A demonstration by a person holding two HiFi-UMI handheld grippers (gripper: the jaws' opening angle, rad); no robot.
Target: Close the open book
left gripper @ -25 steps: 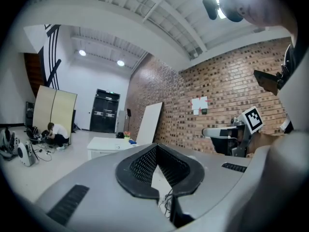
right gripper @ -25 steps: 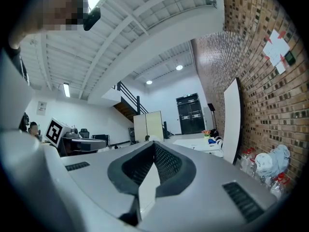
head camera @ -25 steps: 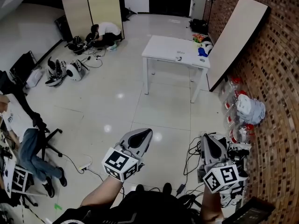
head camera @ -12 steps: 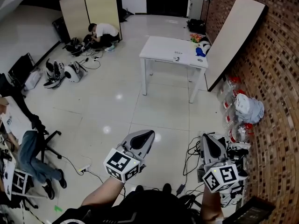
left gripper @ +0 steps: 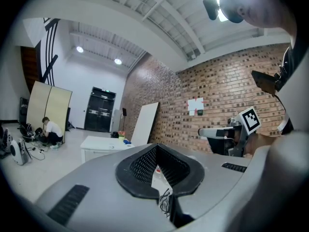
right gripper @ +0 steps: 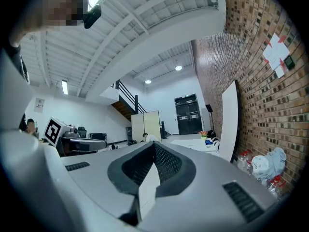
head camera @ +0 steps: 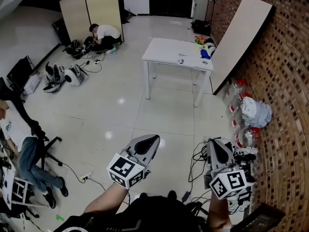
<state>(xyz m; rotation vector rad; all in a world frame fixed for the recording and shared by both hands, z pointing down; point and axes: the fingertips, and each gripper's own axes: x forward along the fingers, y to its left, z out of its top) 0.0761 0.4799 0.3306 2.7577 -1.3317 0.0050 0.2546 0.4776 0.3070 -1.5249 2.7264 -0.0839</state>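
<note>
Hardly anything has shifted since a second ago: my left gripper and right gripper hang shut and empty. No book shows anywhere; the white table stands well ahead of both, so I cannot judge progress.

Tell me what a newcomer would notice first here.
The left tool and right tool fill the foreground, held low, both shut and empty. Beyond them a white table stands alone on the glossy floor, with a brick wall and a leaning pale board along the right.
</note>
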